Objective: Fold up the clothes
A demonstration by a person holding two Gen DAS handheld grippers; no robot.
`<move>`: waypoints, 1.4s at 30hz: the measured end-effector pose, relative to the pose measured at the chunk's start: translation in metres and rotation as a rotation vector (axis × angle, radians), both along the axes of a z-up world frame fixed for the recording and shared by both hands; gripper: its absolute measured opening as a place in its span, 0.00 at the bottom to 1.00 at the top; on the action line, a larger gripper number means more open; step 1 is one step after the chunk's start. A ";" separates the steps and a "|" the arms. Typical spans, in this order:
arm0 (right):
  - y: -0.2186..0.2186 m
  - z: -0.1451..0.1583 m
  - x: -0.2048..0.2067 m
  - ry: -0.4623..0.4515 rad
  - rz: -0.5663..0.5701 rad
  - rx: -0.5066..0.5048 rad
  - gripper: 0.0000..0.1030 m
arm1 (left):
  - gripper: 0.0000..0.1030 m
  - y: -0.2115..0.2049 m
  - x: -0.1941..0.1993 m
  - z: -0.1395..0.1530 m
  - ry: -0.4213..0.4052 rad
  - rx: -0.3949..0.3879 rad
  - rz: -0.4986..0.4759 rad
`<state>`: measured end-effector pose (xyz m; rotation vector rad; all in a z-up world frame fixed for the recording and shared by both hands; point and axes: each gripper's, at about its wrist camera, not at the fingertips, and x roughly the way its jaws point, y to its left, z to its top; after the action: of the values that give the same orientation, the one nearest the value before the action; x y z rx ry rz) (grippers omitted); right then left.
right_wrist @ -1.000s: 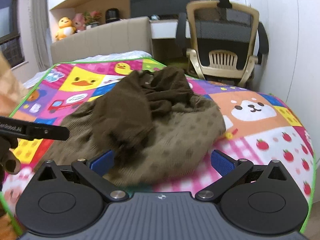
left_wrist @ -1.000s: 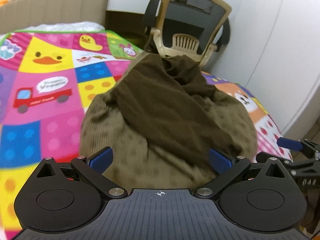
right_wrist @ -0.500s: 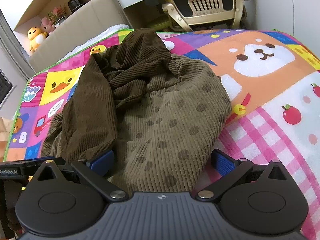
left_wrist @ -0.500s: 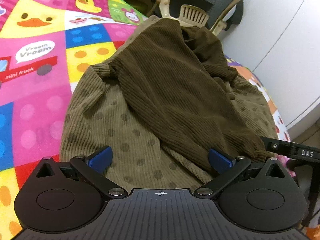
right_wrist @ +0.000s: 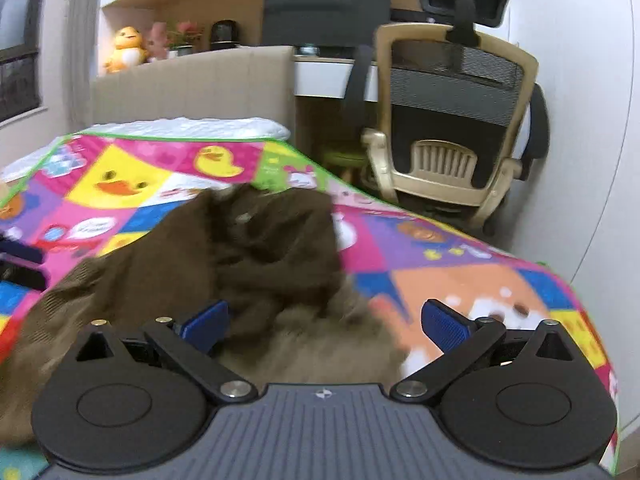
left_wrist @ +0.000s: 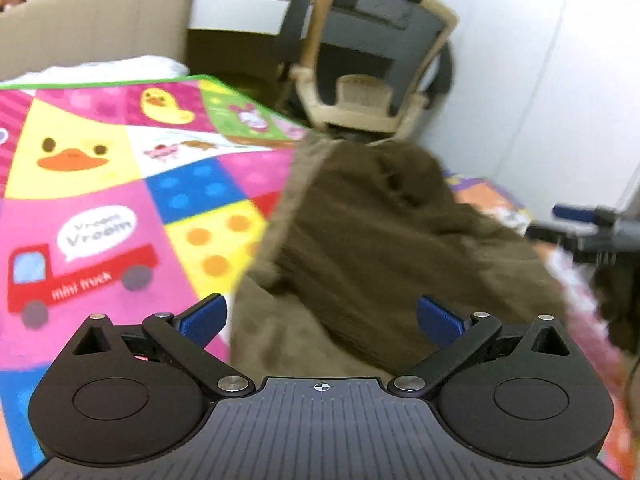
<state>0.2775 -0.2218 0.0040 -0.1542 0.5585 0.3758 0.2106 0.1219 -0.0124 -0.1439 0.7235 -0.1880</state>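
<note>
bedroom with a bright cartoon play mat (left_wrist: 100,216) spread over the bed, office chair (right_wrist: 452,128) beyond the far edge. no containers in view. brown corduroy garment (left_wrist: 384,248) heaped on the mat, just ahead of the left gripper (left_wrist: 322,318) and the right gripper (right_wrist: 324,320), both with fingers spread wide, holding nothing. crumpled and blurred, long axis roughly near to far.

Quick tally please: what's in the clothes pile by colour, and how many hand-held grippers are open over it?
Dark brown corduroy garment: 1
Olive dotted corduroy garment: 1
Open hand-held grippers: 2, the left hand-held gripper and the right hand-held gripper
Total: 4
</note>
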 end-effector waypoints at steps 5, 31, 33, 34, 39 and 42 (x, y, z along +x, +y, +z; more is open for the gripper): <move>-0.008 -0.041 0.054 0.135 -0.054 -0.005 0.68 | 0.74 -0.010 0.026 -0.026 0.033 0.114 -0.015; -0.035 0.014 -0.173 -0.017 -0.014 0.008 0.57 | 0.91 -0.017 -0.146 0.039 0.002 -0.114 -0.281; -0.029 0.019 -0.172 -0.046 -0.006 0.031 0.58 | 0.91 -0.036 -0.146 0.032 0.098 -0.211 -0.347; -0.026 0.020 -0.170 -0.049 -0.003 0.051 0.58 | 0.91 -0.047 -0.145 0.026 0.137 -0.227 -0.372; -0.017 0.018 -0.170 -0.072 0.012 0.044 0.62 | 0.89 -0.106 -0.133 -0.005 0.193 -0.102 -0.412; -0.013 0.016 -0.170 -0.087 0.021 0.025 0.64 | 0.00 -0.124 -0.128 -0.008 0.092 0.057 -0.416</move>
<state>0.1070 -0.2344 0.0201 -0.1519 0.4667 0.3942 0.0830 -0.0024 -0.0199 0.0553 0.8449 -0.5592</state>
